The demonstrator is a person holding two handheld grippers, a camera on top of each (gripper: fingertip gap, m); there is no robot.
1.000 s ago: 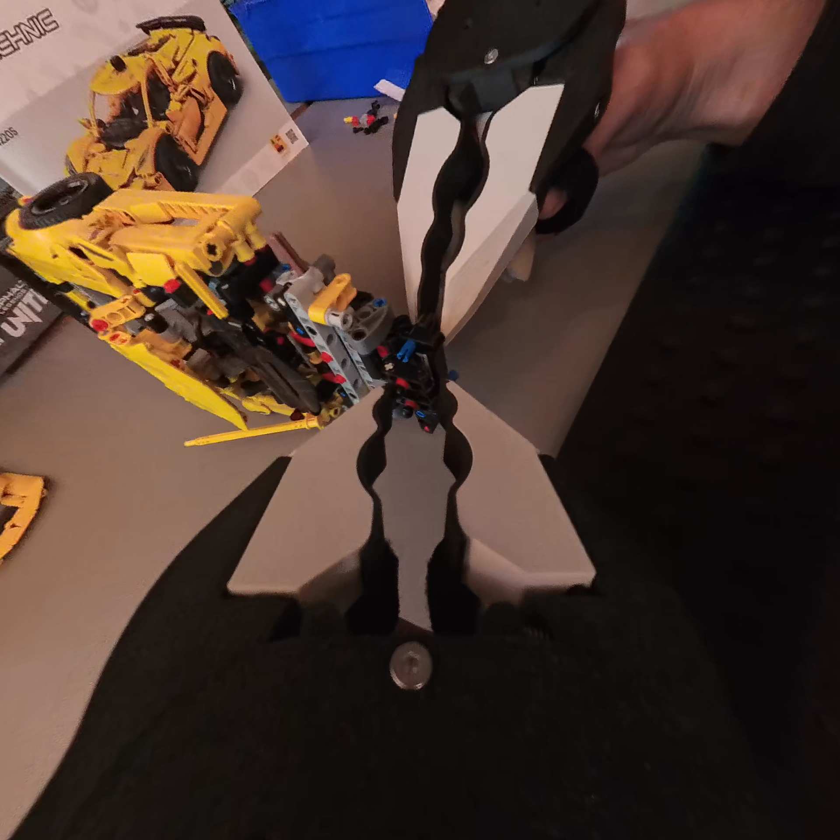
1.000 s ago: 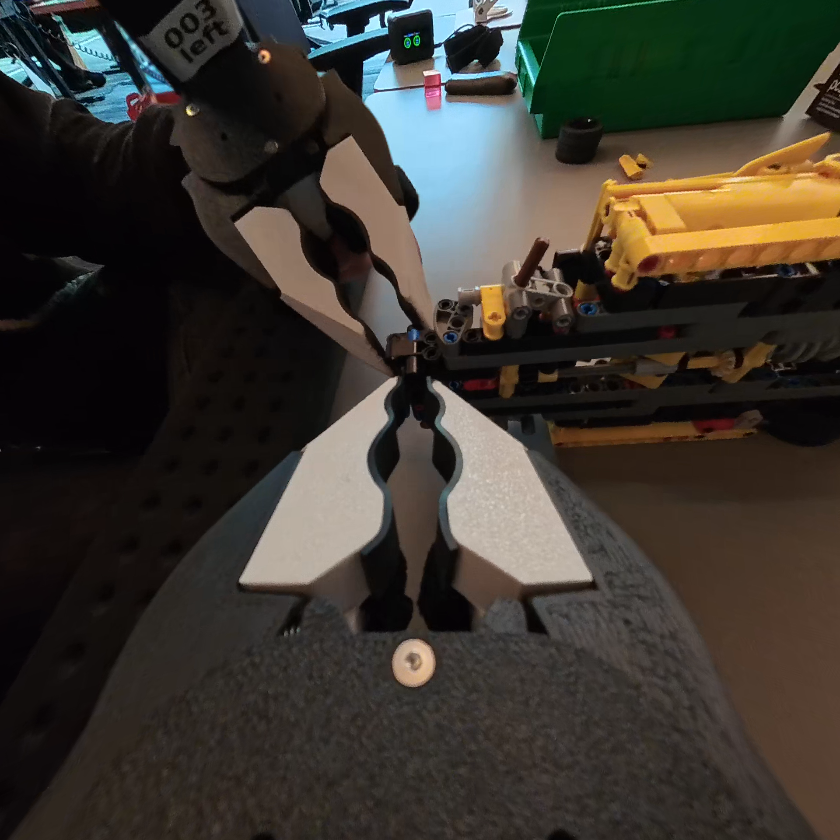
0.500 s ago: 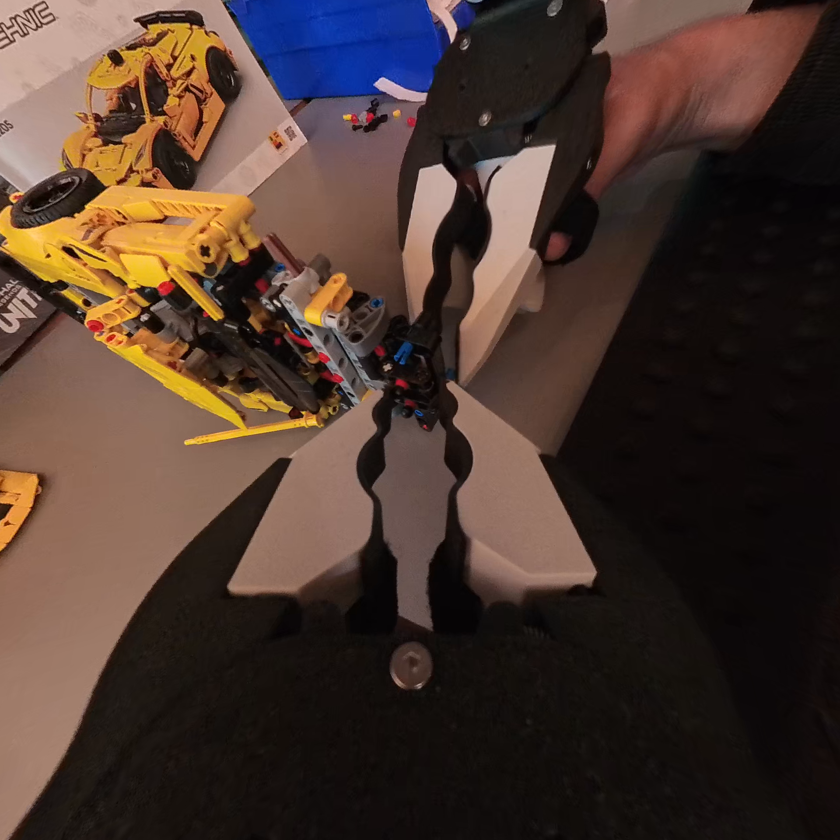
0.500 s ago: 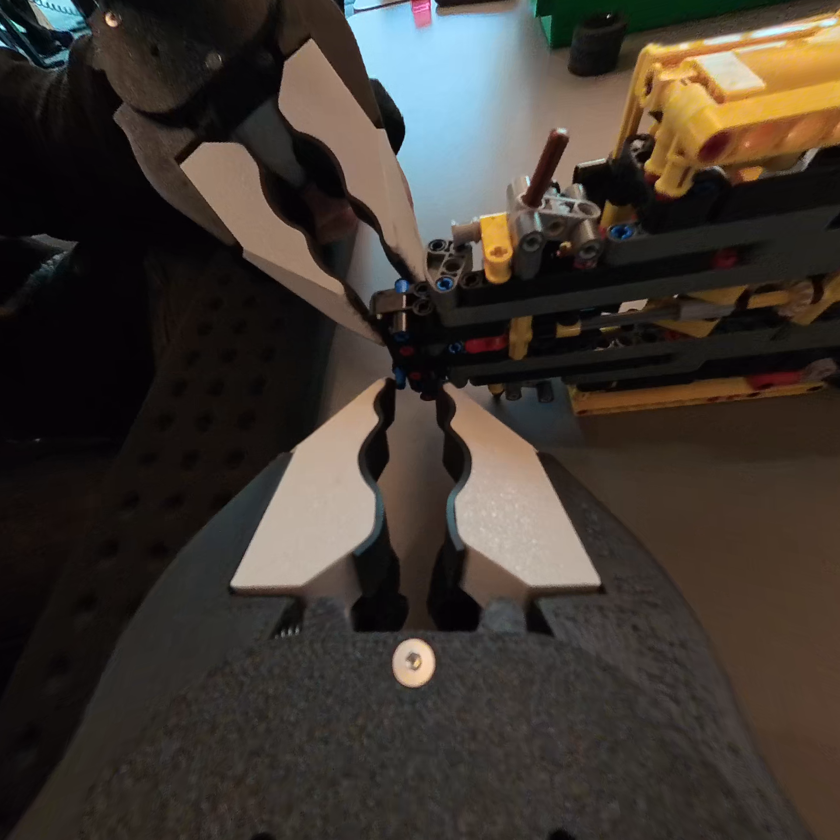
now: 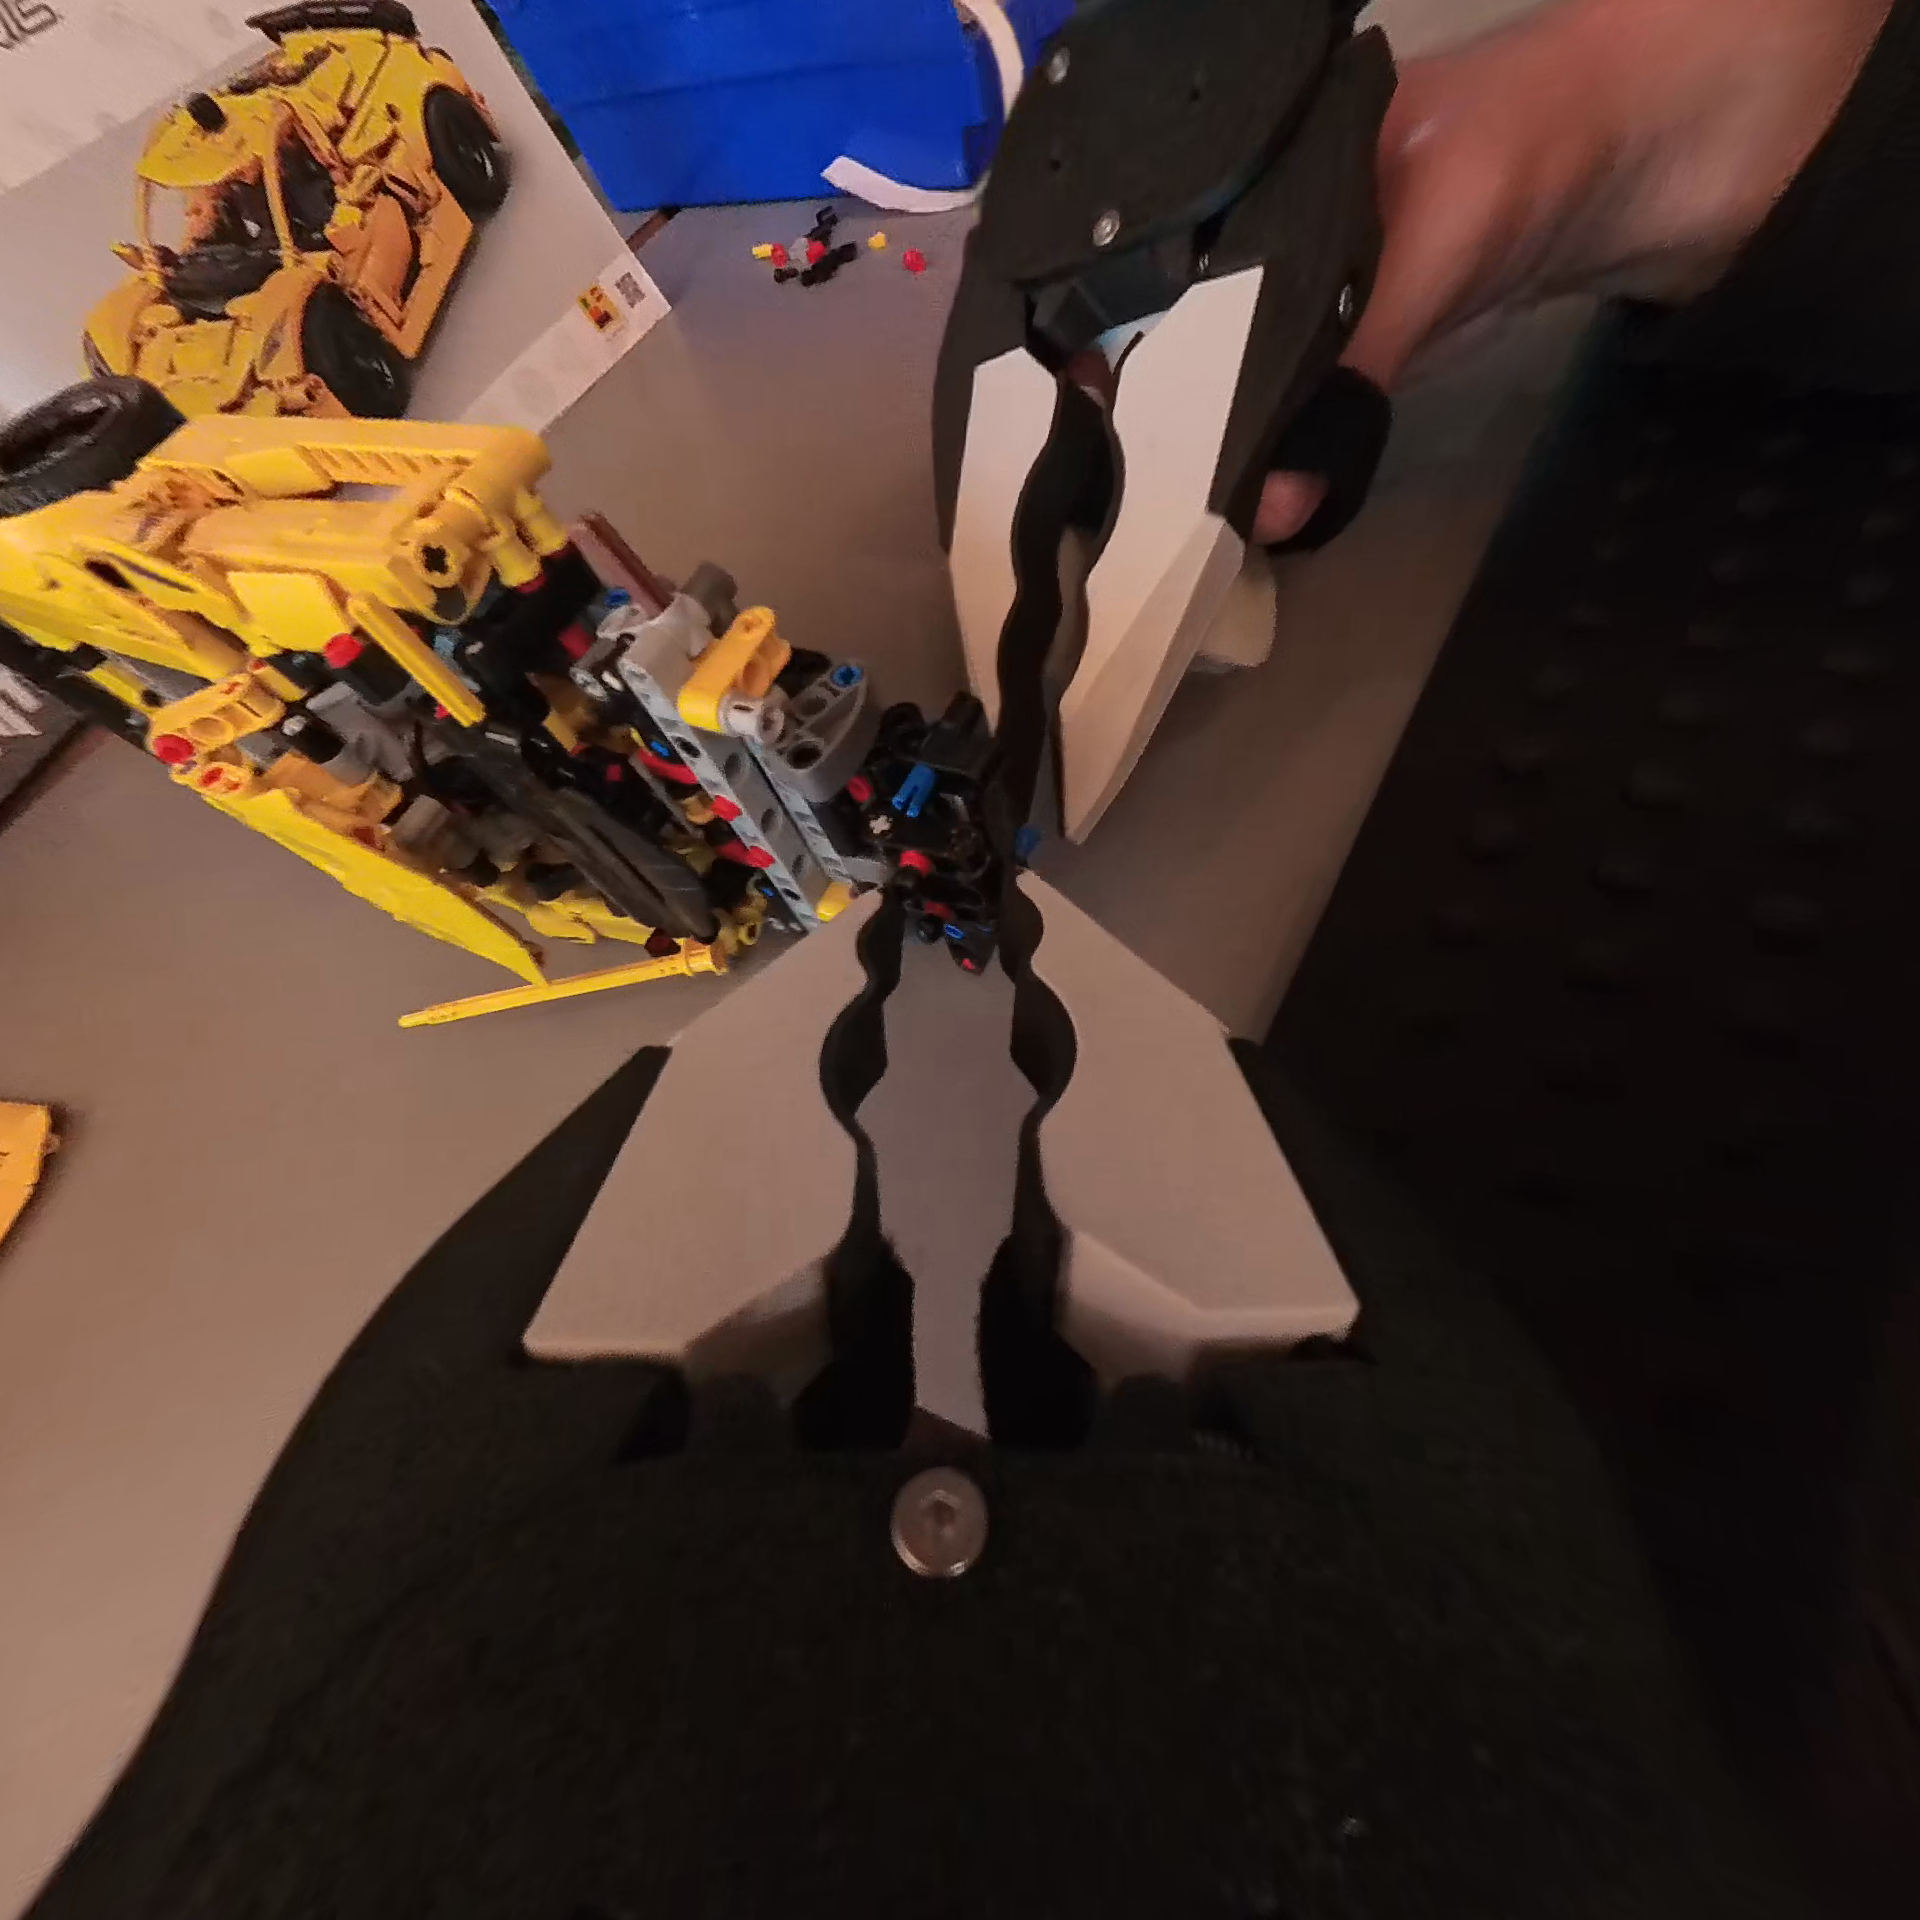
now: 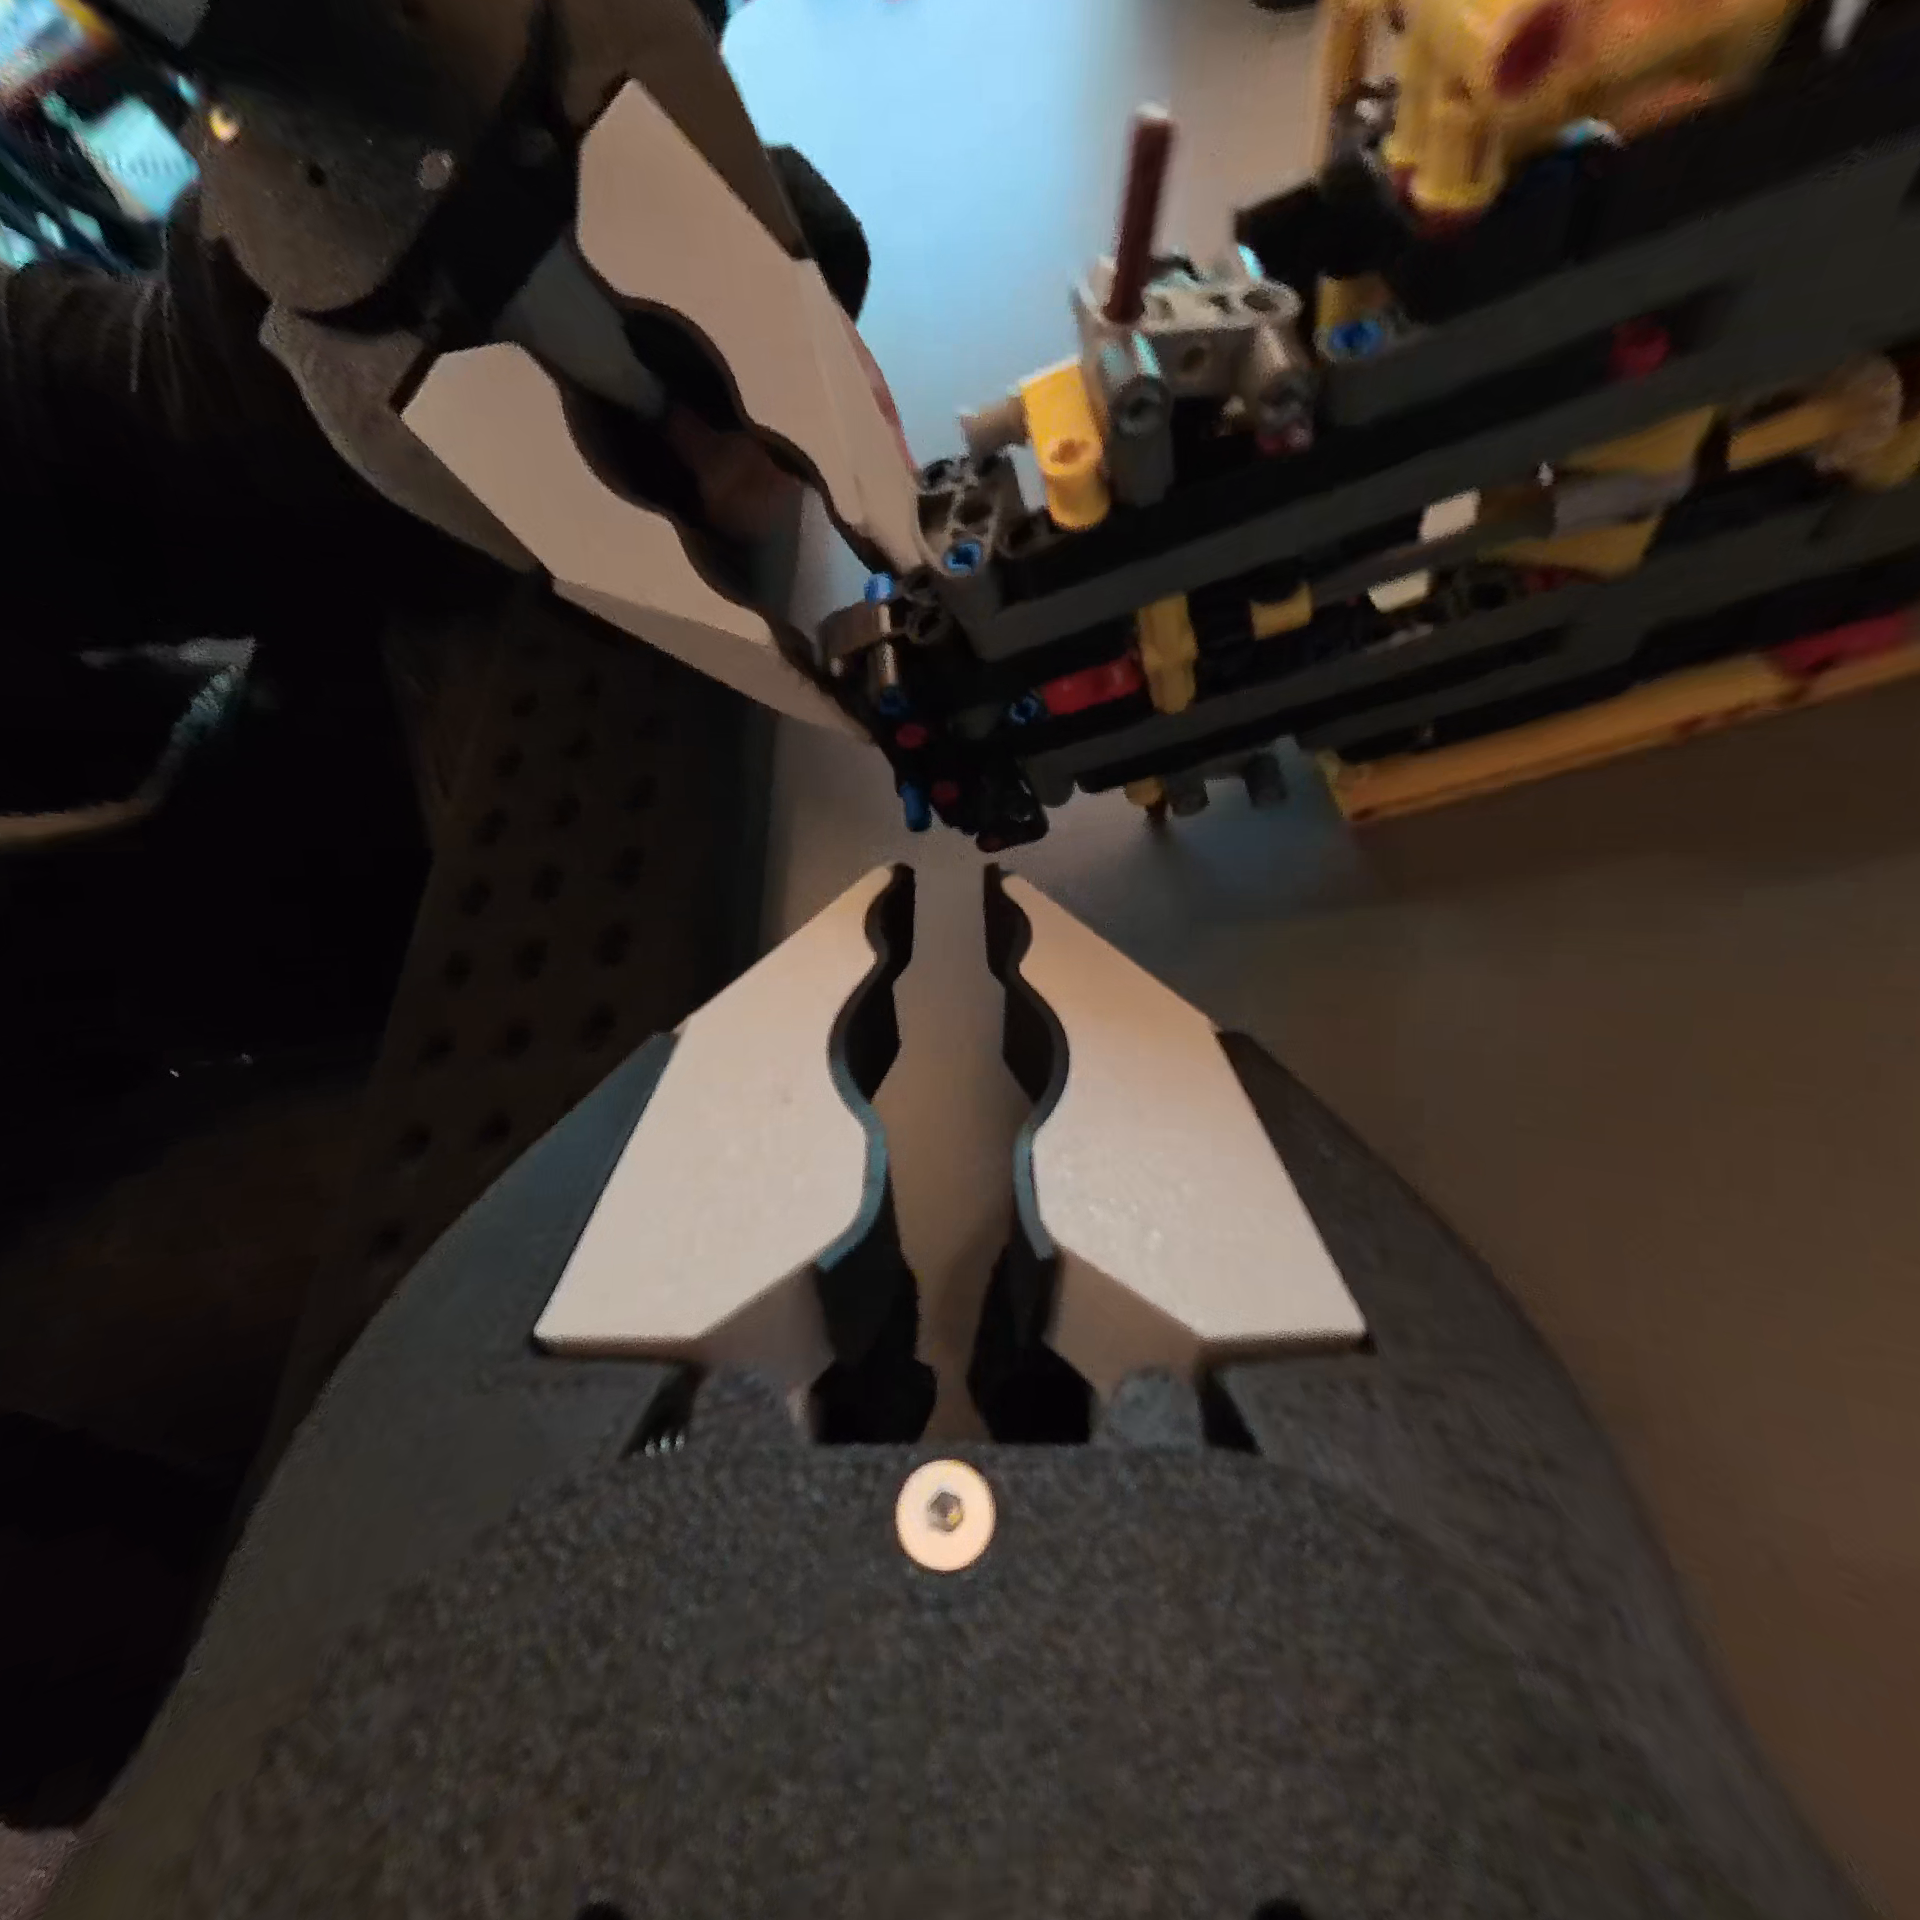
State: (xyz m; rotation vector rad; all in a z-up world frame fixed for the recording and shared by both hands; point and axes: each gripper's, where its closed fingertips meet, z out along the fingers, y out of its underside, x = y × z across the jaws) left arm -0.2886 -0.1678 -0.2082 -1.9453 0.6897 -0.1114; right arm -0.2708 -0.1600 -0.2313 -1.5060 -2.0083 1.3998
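At the table's [image 5: 260, 1143] edge, the left gripper [image 5: 940, 914] has its two fingers pinched on the black end of a yellow toy brick car [image 5: 436, 665]. From twelve o'clock, the right gripper [image 5: 1023, 800] reaches down beside that same end. In its own view, the right gripper [image 6: 940, 883] has its fingers a little apart, holding nothing, just short of the car's end [image 6: 966, 769]. At eleven o'clock lies a booklet [image 5: 312, 208] with a car picture. A blue bin [image 5: 727, 94] stands at twelve, small loose bricks [image 5: 821, 249] beside it.
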